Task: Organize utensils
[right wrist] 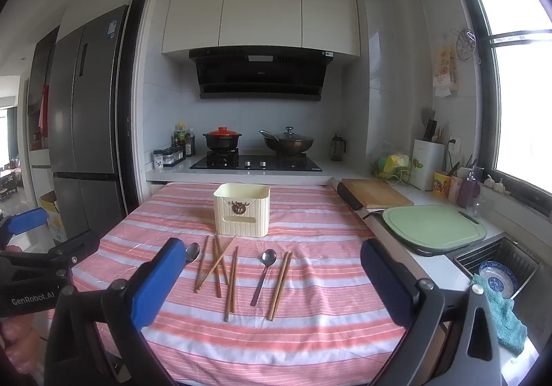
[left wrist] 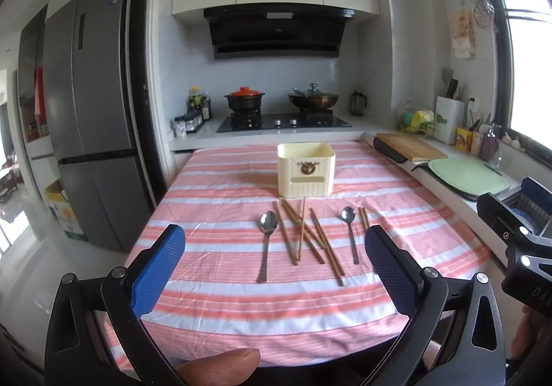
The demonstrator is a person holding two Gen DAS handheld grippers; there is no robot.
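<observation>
Both grippers hover over the near edge of the table with their blue-padded fingers spread wide and nothing between them: the left gripper (left wrist: 275, 274) faces the utensils squarely, and the right gripper (right wrist: 272, 277) sits just beside it. A thumb tip (left wrist: 220, 365) shows at the bottom of the left wrist view. On the pink-and-white striped tablecloth (right wrist: 310, 334) a cream utensil box (right wrist: 241, 210) stands upright toward the far side, its open top up and its emblem facing the cameras. In front of it the utensils lie flat in a loose row. The larger spoon (left wrist: 266, 241) is at the left, bowl toward the box, handle pointing back at the grippers. Next to it several wooden chopsticks (left wrist: 303, 237) run mostly near-to-far, some crossing one another. The smaller spoon (right wrist: 265, 270) lies right of them, bowl also toward the box, with a chopstick pair (right wrist: 280, 286) just beside it, side by side. Nothing stands between the grippers and the utensils. Beyond the table is a stove (right wrist: 255, 163) with two pots; a wooden board (right wrist: 376, 197) and a green cutting board (right wrist: 431, 225) rest on the counter to the right, near a sink (right wrist: 496, 268).
</observation>
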